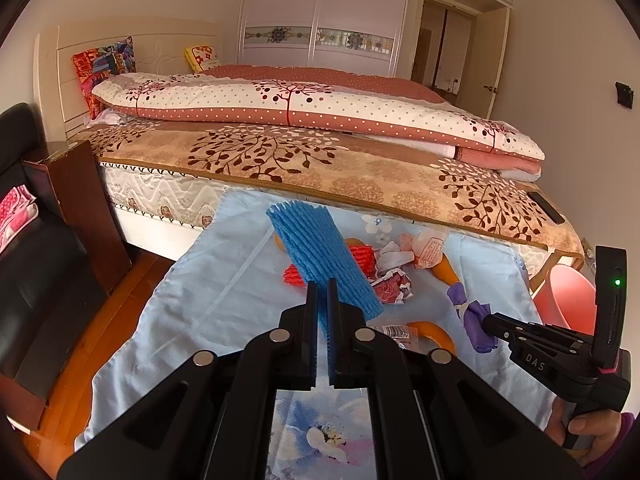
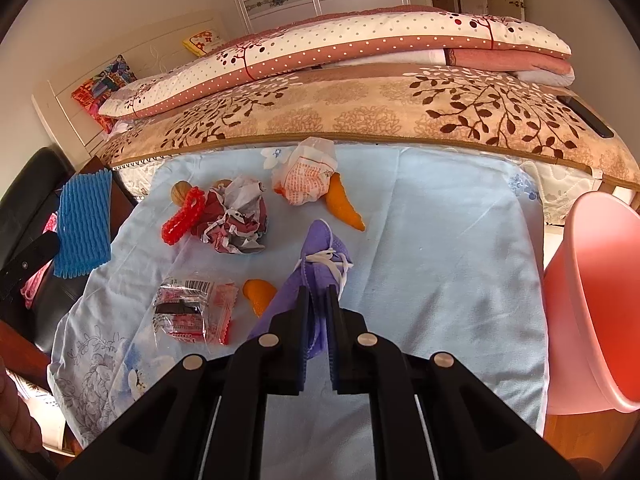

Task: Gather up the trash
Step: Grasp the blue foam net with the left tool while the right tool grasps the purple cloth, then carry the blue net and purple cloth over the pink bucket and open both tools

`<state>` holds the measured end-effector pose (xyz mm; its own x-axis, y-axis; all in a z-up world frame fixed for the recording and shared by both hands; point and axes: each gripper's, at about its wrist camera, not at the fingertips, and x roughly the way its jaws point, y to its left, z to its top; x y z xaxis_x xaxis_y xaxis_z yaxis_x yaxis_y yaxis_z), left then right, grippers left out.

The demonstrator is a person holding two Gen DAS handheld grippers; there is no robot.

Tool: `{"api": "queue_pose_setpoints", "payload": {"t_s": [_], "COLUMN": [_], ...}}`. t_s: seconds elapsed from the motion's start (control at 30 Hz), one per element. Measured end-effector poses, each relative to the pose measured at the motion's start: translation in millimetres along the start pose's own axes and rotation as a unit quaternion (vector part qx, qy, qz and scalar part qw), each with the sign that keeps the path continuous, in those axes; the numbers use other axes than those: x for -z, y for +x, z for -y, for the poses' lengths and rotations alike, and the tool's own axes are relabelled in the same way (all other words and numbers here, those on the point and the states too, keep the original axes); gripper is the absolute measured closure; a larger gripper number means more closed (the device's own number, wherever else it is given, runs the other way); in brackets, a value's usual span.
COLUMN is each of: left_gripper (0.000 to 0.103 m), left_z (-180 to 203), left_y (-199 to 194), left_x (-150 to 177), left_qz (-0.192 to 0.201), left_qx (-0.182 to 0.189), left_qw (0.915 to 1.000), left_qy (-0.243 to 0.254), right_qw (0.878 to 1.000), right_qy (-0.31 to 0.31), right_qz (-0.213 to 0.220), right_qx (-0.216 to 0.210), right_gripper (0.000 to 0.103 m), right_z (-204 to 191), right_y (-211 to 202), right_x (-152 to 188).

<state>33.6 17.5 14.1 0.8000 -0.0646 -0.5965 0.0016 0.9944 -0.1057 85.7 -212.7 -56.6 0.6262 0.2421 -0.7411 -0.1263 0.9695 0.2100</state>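
My left gripper [image 1: 322,286] is shut on a blue foam net sleeve [image 1: 320,256], held up above the light blue cloth [image 1: 208,292]; the same sleeve [image 2: 82,228] shows at the left of the right wrist view. My right gripper [image 2: 318,292] is shut on a purple face mask [image 2: 320,256] with white ear loops; the mask [image 1: 474,316] also hangs from it in the left wrist view. On the cloth [image 2: 440,260] lie a red foam net [image 2: 182,216], crumpled paper [image 2: 236,220], a tied plastic bag [image 2: 306,180], orange peels [image 2: 346,204] and a clear snack wrapper [image 2: 192,310].
A pink bin [image 2: 596,300] stands at the right edge of the cloth. Behind the cloth runs a bed [image 1: 320,160] with folded quilts. A dark chair [image 1: 32,240] and a wooden bedside cabinet [image 1: 76,200] stand at the left. A black phone [image 2: 584,116] lies on the bed.
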Motion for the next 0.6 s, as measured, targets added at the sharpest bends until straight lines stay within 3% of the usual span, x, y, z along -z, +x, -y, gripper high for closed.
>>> {"api": "queue_pose_setpoints", "payload": {"t_s": [0.6], "left_gripper": [0.100], "left_z": [21.3], "left_y": [-9.9], "left_x": [-5.0], "left_qz": [0.013], "left_qx": [0.004], "left_qw": [0.9996], "left_qy": [0.024], "right_qw": [0.998], "right_qy": [0.028], "right_qz": [0.057], "right_qx": [-0.005], "right_gripper": [0.096], "right_z": [20.8], "right_y": [-56.2], "right_x": [-2.3]}}
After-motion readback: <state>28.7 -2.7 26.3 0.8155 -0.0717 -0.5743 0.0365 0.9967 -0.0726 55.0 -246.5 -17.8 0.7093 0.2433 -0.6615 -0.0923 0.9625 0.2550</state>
